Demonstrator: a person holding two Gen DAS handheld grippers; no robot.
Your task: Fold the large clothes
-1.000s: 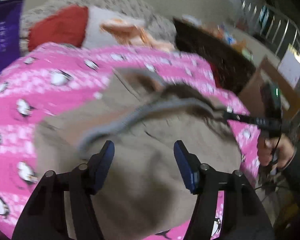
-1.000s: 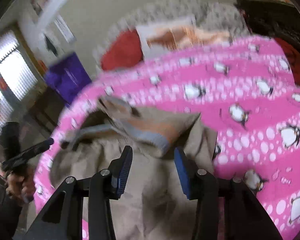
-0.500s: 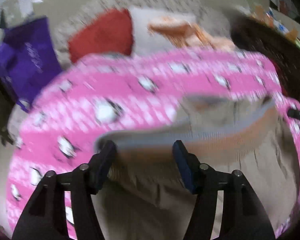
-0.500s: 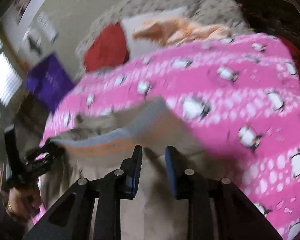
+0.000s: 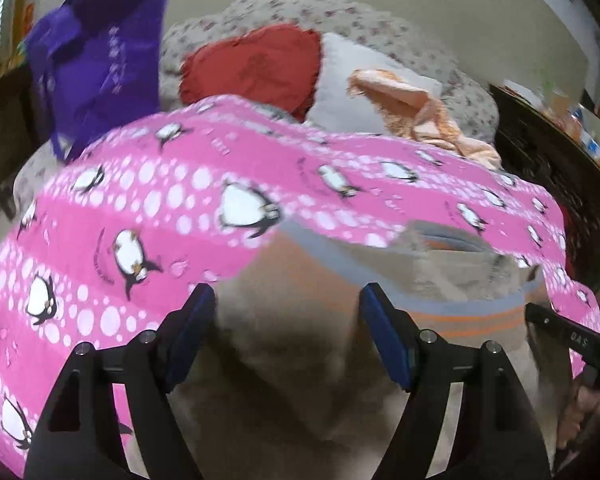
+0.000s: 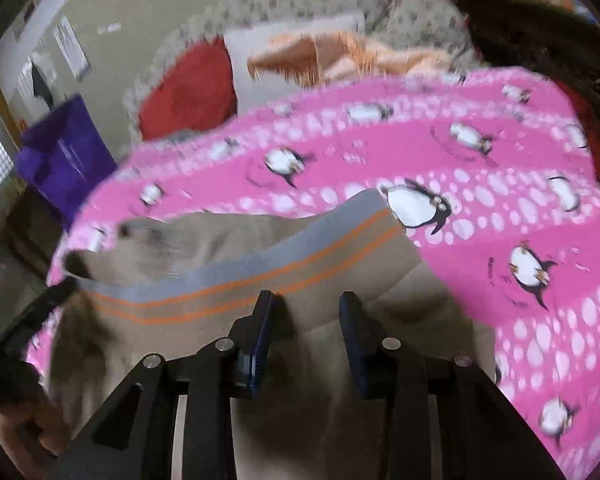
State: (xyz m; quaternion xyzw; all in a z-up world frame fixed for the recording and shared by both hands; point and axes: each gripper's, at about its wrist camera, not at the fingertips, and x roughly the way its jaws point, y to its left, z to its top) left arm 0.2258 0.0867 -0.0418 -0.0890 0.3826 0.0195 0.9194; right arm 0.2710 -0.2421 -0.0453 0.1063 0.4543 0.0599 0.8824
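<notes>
On the bed's pink penguin blanket, both grippers' fingers stand released over the tan sweater, its striped hem laid across, probably mid-fold.

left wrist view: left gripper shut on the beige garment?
No: the left gripper stands wide open, its blue pads apart over the beige garment with the grey and orange striped hem, clamping nothing.

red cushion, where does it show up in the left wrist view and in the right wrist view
Left wrist view: the red cushion sits upper centre, above the pink penguin blanket, right of the purple bag.
Right wrist view: the cushion is upper left of centre, again behind the blanket, with the bag lower left of it.
Shared landmark: the white pillow touching the cushion's right side.
</notes>
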